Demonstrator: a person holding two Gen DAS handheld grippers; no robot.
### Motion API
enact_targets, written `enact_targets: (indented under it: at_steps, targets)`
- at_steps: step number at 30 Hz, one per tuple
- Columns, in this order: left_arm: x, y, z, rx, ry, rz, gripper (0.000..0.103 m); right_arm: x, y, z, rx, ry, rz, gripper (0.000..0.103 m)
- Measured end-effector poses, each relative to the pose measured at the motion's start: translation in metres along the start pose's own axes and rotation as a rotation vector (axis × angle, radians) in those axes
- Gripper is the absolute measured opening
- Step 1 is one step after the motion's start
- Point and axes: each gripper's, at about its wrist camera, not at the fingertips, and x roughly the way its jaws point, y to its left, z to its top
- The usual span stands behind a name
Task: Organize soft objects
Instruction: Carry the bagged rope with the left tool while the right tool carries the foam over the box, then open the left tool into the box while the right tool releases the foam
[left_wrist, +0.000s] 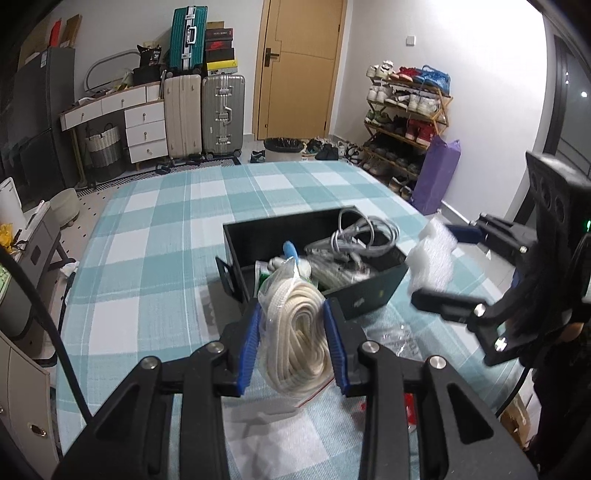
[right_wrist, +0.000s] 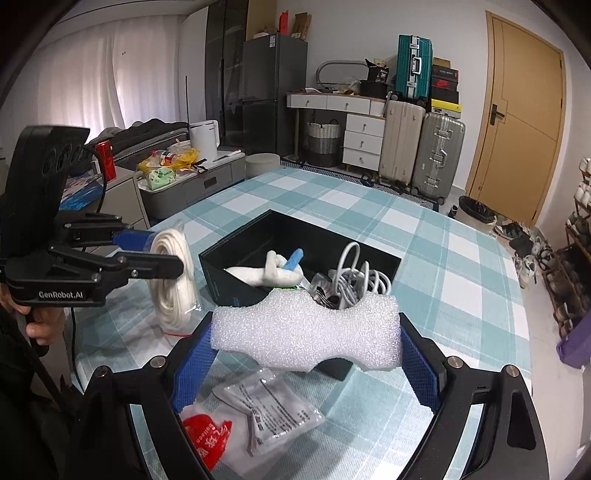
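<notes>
Two grippers, both loaded, both off the checked tablecloth (left_wrist: 147, 266) near the black box (right_wrist: 236, 258), which is the landmark here. Left gripper (left_wrist: 293, 343) is clamped on a bagged coil of white rope (left_wrist: 299, 332), hanging just in front of the box's near-left corner. Right gripper (right_wrist: 306, 354) has its jaws wide but pressing on both ends of a white foam block (right_wrist: 306, 332), so it's a grip, not an empty opening; the block sits just in front of the box's near wall, not yet over the opening. Inside the box already: a knotted white cloth piece with a blue bit (right_wrist: 280, 267) toward its left side, and a bundle of grey-white cable (right_wrist: 354, 277) toward its right. So, judging by this, the task is partway: some items boxed, two in the air presumably headed there. Left on the cloth, in front of the box on the near side: a clear printed packet (right_wrist: 273, 410) and a red plastic bag (right_wrist: 207, 435), neither touched. Writing: "GenRobot.AI" on the left gripper's body; "Balloon" plus white characters I can't read on the red bag; packet print too small; faint mark on the box wall, illegible.
</notes>
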Motion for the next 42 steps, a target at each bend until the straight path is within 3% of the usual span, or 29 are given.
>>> enact_targets:
  at_steps: [11, 42]
  targets:
    - [-0.001, 0.007, 0.032, -0.014, -0.053, 0.014, 0.032, 0.015, 0.003, 0.023, -0.051, -0.012, 0.003, 0.091]
    - [0.078, 0.016, 0.057, -0.052, 0.044, 0.021, 0.032, 0.079, -0.005, 0.059, -0.261, 0.086, 0.027, 0.091]
